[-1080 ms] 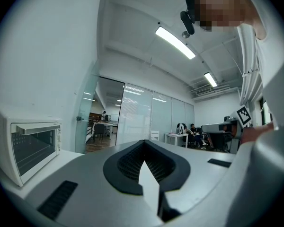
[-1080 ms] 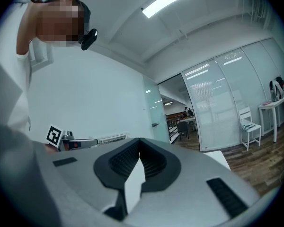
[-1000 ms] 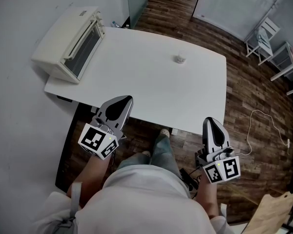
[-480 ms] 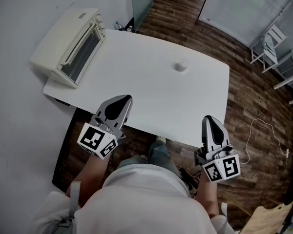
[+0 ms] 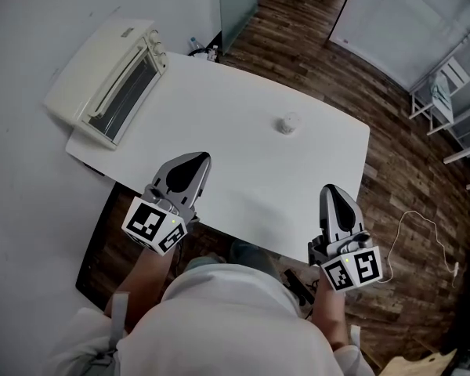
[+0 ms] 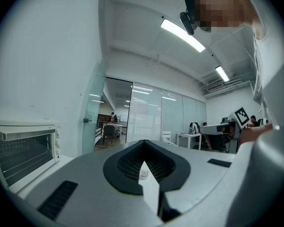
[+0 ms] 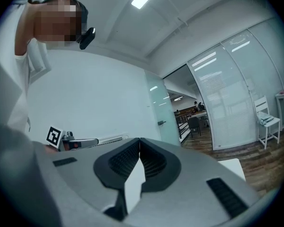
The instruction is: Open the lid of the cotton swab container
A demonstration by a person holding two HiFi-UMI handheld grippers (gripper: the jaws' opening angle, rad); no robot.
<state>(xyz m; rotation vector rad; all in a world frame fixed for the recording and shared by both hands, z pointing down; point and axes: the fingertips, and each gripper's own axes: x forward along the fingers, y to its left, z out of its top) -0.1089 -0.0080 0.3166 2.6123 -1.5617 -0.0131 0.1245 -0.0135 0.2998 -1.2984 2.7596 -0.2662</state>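
Confirm left gripper [image 5: 196, 161] fully closed, jaws together with nothing between them, pointing level over the near edge of the table [image 5: 219, 116]. Confirm right gripper [image 5: 330, 191] likewise closed and empty, at the near right corner of the same table. Locate the cotton swab container [image 5: 287, 123] standing alone on the far right part of the tabletop, well apart from both grippers; treat the lid as apparently on, though too small here to verify. Disregard the toaster oven [image 5: 110, 77] at the far left. Classify the step in hand as approach: no contact made, lid not yet opened. For the next move, plan to part both sets of jaws, advance toward the far right, brace the container body with one gripper and take the lid with the other. Expect so small a container to slide or tip unless braced first.
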